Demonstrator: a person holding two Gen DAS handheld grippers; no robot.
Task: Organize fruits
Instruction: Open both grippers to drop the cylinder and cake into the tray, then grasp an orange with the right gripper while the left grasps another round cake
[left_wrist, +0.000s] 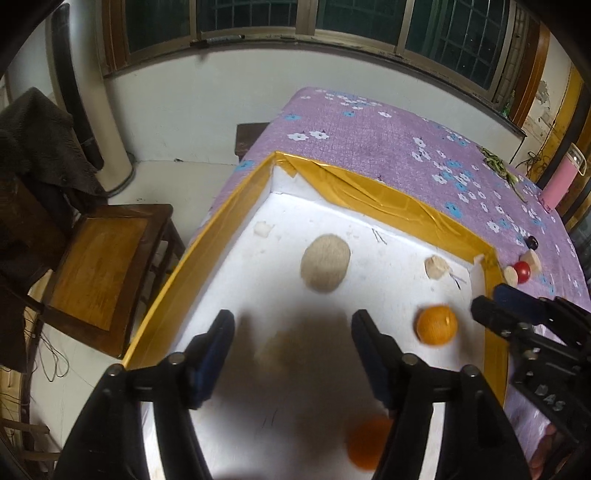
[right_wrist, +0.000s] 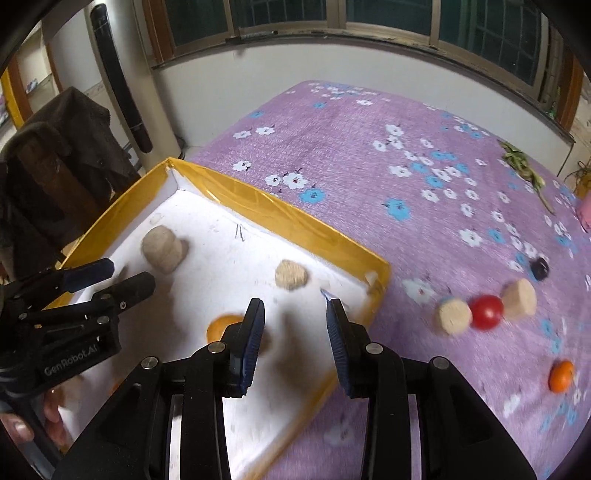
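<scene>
A white tray with a yellow taped rim (left_wrist: 221, 229) (right_wrist: 295, 218) lies on a purple flowered cloth. In it lie a large beige ball (left_wrist: 325, 264) (right_wrist: 164, 249), a small beige piece (left_wrist: 436, 266) (right_wrist: 291, 275), and two oranges (left_wrist: 437, 325) (left_wrist: 367, 446); one orange shows in the right wrist view (right_wrist: 219, 326). My left gripper (left_wrist: 291, 328) is open and empty above the tray. My right gripper (right_wrist: 295, 314) is open and empty over the tray's right rim. On the cloth lie a red tomato (right_wrist: 487, 312) (left_wrist: 522, 271), two beige pieces (right_wrist: 453, 315) (right_wrist: 519, 298), a dark berry (right_wrist: 539, 267) and another orange (right_wrist: 561, 376).
A wooden chair (left_wrist: 99, 273) with dark cloth draped on its back stands left of the table. A pink bottle (left_wrist: 561, 181) stands at the table's far right edge. Green plant scraps (right_wrist: 521, 162) lie on the far cloth. A wall and windows are behind.
</scene>
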